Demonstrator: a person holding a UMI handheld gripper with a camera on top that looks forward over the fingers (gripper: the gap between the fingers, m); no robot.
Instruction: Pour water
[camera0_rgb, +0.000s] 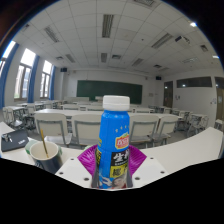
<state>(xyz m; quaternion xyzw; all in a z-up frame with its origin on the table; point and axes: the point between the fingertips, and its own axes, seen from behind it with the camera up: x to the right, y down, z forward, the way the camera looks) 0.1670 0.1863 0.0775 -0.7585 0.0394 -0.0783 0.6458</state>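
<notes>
Gripper (112, 170) pinches bottle (114, 138) low on its body, upright between the pads, cup (45, 154) on the desk nearby. Thin, slick plastic (probably part full): squeeze moderately, mid-body.

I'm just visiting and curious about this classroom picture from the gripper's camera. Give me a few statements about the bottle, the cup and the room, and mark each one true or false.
1. The blue bottle stands upright between the fingers of the gripper. True.
2. The bottle's cap is off. False: a white cap sits on top.
3. A paper cup stands on the white table, off to one side of the bottle. True.
4. The cup lies tipped on its side. False: it stands upright, mouth up.
5. A blackboard hangs on the far wall. True.
6. The bottle is being tilted over the cup. False: it is upright, apart from the cup.
</notes>
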